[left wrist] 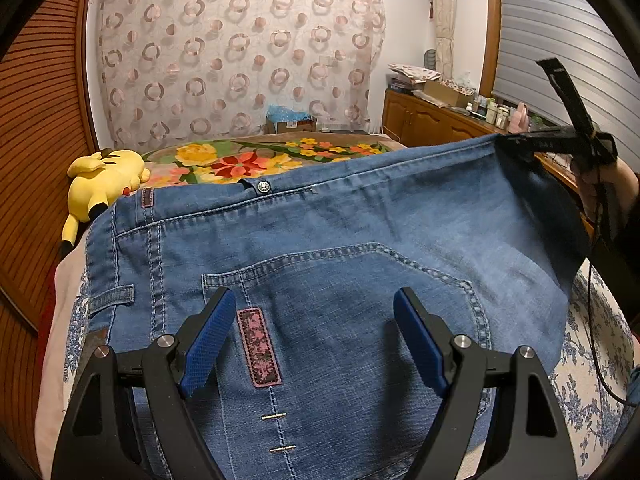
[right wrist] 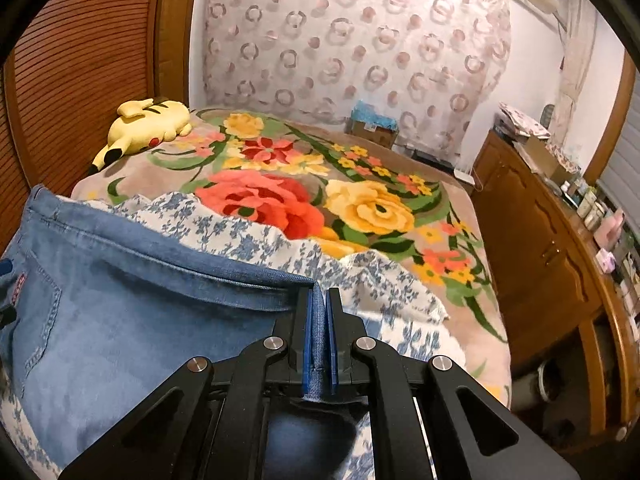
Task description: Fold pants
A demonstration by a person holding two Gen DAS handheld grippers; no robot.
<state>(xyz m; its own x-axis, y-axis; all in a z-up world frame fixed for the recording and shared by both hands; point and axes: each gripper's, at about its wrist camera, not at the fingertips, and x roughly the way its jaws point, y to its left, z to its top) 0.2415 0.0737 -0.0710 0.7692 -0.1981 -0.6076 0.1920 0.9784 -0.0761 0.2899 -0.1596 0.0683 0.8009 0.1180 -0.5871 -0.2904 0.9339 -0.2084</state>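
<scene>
Blue pads [left wrist: 208,336] of the left gripper [left wrist: 316,340] gape over the jeans [left wrist: 320,240] on the bed [right wrist: 400,208], holding nothing. Right gripper [right wrist: 320,336] pinches a hem; if denim slips from that thin bite, the fold collapses.
</scene>
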